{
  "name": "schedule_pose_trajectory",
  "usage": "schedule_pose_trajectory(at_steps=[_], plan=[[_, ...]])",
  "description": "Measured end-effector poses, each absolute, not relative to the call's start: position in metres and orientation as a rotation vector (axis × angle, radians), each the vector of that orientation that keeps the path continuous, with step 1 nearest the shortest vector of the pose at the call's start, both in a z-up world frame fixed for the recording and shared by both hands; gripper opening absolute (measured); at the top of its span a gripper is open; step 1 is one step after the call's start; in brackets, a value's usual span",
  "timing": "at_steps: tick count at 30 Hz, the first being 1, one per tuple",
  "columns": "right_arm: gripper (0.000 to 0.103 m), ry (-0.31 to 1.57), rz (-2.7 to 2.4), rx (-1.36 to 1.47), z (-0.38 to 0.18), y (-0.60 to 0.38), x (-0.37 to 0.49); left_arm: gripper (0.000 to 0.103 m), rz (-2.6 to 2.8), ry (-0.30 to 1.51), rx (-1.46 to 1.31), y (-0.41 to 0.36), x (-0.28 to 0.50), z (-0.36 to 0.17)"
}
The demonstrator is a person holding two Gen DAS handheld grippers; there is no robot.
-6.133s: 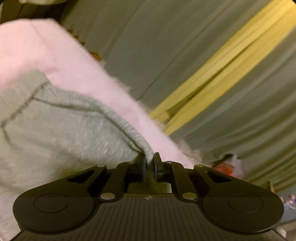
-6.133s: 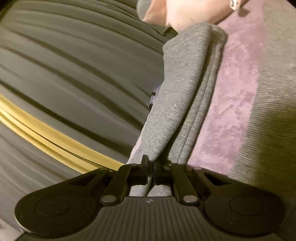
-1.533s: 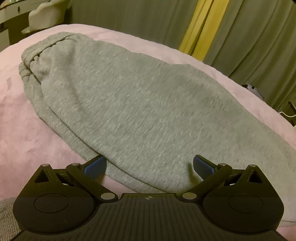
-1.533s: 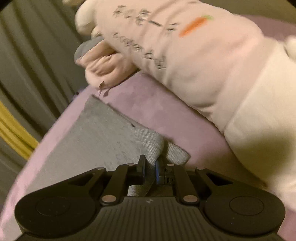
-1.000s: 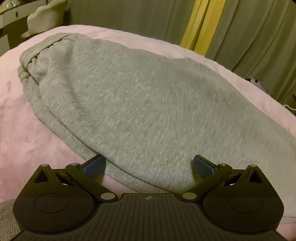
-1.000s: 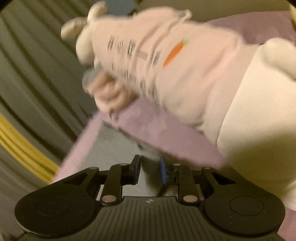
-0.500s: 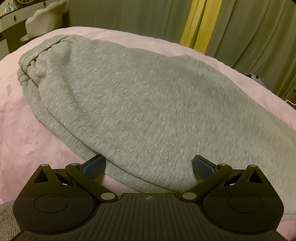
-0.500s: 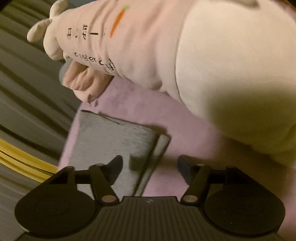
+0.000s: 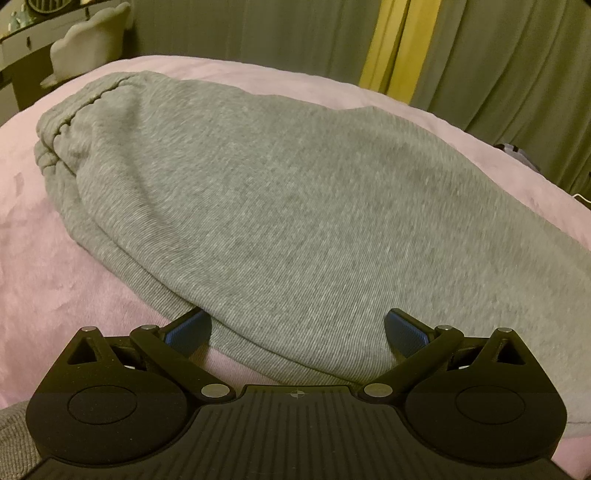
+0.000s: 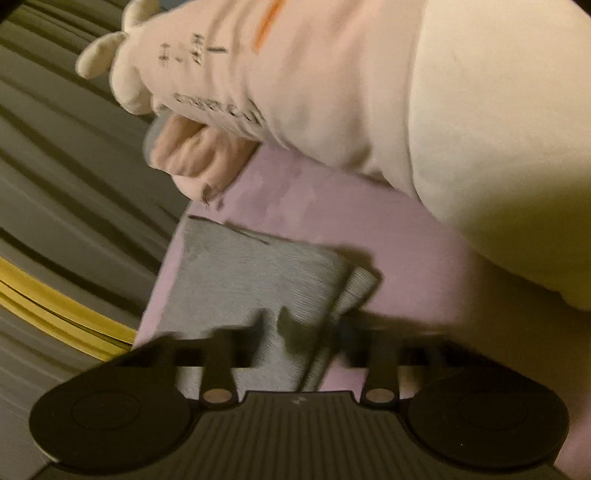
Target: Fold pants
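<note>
1. Left wrist view. The grey knit sweatpants (image 9: 295, 206) lie folded on a pink plush bed cover (image 9: 55, 266). Their long axis runs from the gathered elastic waistband (image 9: 59, 125) at upper left down to lower right, where the frame edge cuts the cloth off. The fabric is finely ribbed and soft, with stacked layers showing along the near folded edge.
2. Same view. The left gripper (image 9: 295, 328) has its jaws spread wide. The blue ribbed pads (image 9: 186, 332) sit either side of the near folded edge without pressing on it. Whether the left pad touches the cloth is hard to tell. The lower gripper body hides the nearest strip of fabric.
3. Same view, background. Pleated olive-grey curtains (image 9: 258, 33) with a yellow strip (image 9: 391, 48) hang behind the bed. A pale scalloped cushion or chair back (image 9: 92, 40) at upper left is only partly visible.
4. Right wrist view, motion-blurred. The right gripper (image 10: 303, 332) has its jaws closing around the cuff end of the sweatpants (image 10: 255, 280), cloth between them. The blur hides whether the pads are pressing on it yet. The fingers (image 10: 266, 332) smear into dark streaks.
5. Same view. The cuff end points toward the camera, two layered edges visible at its right. Above it, a person's hand (image 10: 188, 158) emerges from a pale pink printed sleeve (image 10: 295, 74). The print is unreadable.
</note>
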State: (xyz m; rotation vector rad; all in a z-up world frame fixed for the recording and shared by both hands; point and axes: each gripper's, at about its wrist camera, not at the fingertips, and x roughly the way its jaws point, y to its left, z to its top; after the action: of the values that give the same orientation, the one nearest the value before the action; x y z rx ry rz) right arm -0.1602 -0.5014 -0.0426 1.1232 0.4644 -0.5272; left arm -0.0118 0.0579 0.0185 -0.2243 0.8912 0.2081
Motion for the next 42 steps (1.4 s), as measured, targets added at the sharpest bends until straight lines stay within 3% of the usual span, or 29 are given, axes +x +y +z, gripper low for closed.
schedule_pose_trajectory(at_steps=[7, 14, 17, 21, 23, 27, 33, 35, 36, 37, 42], plan=[[0.028, 0.407, -0.473, 1.225, -0.057, -0.507, -0.163, 0.103, 0.21, 0.893, -0.213, 0.057, -0.011, 0.018], [0.028, 0.425, -0.488, 1.182, -0.055, -0.507, -0.155, 0.103, 0.21, 0.894, -0.215, 0.058, -0.011, 0.017], [0.016, 0.483, -0.53, 1.056, -0.044, -0.501, -0.149, 0.103, 0.21, 0.893, -0.215, 0.058, -0.011, 0.017], [0.016, 0.539, -0.555, 0.896, -0.032, -0.489, -0.137, 0.103, 0.211, 0.893, -0.215, 0.058, -0.011, 0.017], [0.02, 0.538, -0.55, 0.929, -0.034, -0.492, -0.137, 0.103, 0.21, 0.893, -0.215, 0.058, -0.011, 0.017], [0.038, 0.494, -0.509, 1.021, -0.039, -0.498, -0.143, 0.103, 0.21, 0.893, -0.215, 0.058, -0.011, 0.017], [0.045, 0.478, -0.511, 1.029, -0.041, -0.496, -0.14, 0.103, 0.21, 0.893, -0.215, 0.058, -0.011, 0.017], [0.037, 0.468, -0.524, 1.035, -0.042, -0.496, -0.142, 0.103, 0.21, 0.893, -0.215, 0.058, -0.011, 0.017], [0.02, 0.481, -0.537, 1.029, -0.042, -0.496, -0.142, 0.103, 0.21, 0.893, -0.215, 0.058, -0.011, 0.017], [0.014, 0.497, -0.545, 1.021, -0.042, -0.497, -0.142, 0.103, 0.21, 0.893, -0.215, 0.058, -0.011, 0.017], [0.011, 0.513, -0.558, 0.98, -0.028, -0.495, -0.143, 0.103, 0.216, 0.9, -0.248, 0.061, -0.012, 0.022]])
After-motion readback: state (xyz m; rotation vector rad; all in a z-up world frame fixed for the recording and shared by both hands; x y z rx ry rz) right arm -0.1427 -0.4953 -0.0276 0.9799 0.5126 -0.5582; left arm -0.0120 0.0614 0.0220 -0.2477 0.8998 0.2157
